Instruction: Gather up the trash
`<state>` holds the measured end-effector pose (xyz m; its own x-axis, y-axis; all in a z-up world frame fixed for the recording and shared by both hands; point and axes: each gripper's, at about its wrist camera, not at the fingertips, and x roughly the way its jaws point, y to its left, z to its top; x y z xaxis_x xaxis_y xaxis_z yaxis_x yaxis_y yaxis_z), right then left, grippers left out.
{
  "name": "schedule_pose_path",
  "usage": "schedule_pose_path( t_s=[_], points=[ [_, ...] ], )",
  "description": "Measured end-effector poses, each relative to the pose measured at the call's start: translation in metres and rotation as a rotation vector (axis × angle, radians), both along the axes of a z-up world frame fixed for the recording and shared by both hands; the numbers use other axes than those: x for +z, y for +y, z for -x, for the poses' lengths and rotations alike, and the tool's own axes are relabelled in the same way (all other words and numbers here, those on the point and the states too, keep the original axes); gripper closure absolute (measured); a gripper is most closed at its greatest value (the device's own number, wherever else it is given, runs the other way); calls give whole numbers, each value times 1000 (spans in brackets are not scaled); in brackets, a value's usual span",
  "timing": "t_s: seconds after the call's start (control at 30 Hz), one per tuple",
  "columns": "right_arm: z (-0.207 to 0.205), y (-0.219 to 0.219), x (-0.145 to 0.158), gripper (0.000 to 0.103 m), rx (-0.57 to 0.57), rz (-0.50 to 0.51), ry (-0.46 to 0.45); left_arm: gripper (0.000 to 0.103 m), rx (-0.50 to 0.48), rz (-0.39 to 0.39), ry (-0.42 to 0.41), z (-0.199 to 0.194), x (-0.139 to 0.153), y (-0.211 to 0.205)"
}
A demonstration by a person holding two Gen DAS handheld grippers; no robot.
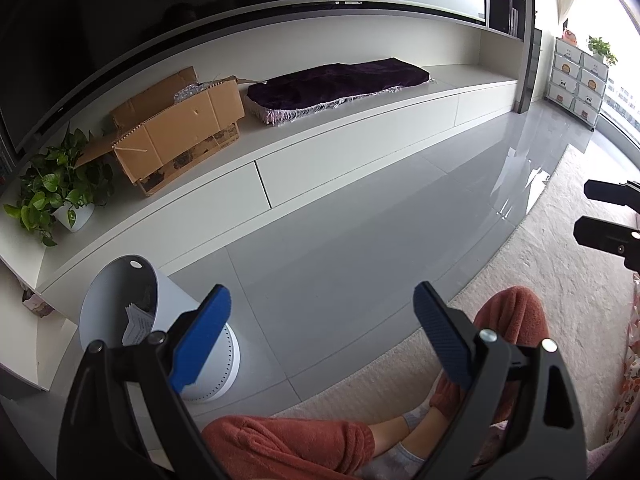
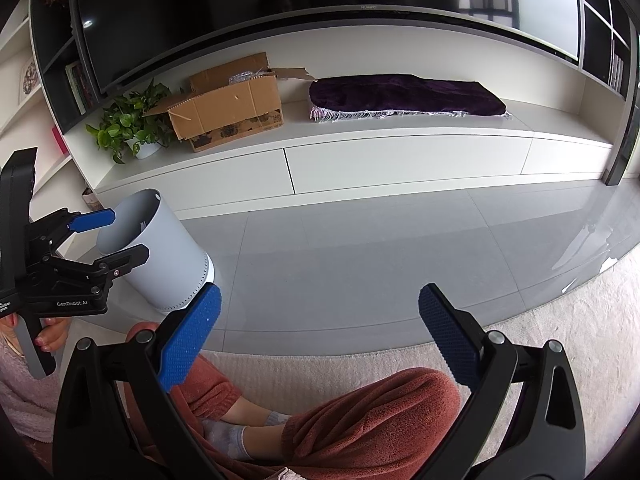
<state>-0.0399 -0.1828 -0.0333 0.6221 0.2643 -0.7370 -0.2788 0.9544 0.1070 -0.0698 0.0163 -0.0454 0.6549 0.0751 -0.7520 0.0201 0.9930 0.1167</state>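
Beside the bin (image 2: 160,256), w/ paper inside, both claws, left (image 1: 320,332) & right (image 2: 320,332), gape empty; no trash seen on floor, so scan wider before reaching.

Left wrist view: set low, just above crossed legs (image 1: 304,440) on the rug (image 1: 560,280), facing forward and leftward across the grey floor (image 1: 360,240) toward the white TV bench (image 1: 360,136); white bin (image 1: 160,320) close at lower left; right gripper (image 1: 600,216) seen at the right edge

Right wrist view: same low seat, facing the bench (image 2: 400,160) more squarely; bin (image 2: 160,256) farther off; left gripper (image 2: 116,236) at the left edge

Shared: bench, cardboard box (image 2: 228,108), plant (image 2: 128,120), purple cloth (image 2: 400,96), bin, floor
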Motion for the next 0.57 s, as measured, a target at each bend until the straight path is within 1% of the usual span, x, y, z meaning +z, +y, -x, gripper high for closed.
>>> schedule_pose_path(
  t_s=[0.27, 0.4, 0.57],
  points=[
    [0, 1, 0, 7, 1, 0, -1, 11, -8, -1, -8, 1, 2, -1],
    [-1, 2, 0, 7, 6, -1, -1, 11, 24, -6, 2, -1, 0, 2],
    [-1, 4, 0, 7, 9, -2, -1, 11, 29, -5, 4, -1, -1, 3]
  ],
)
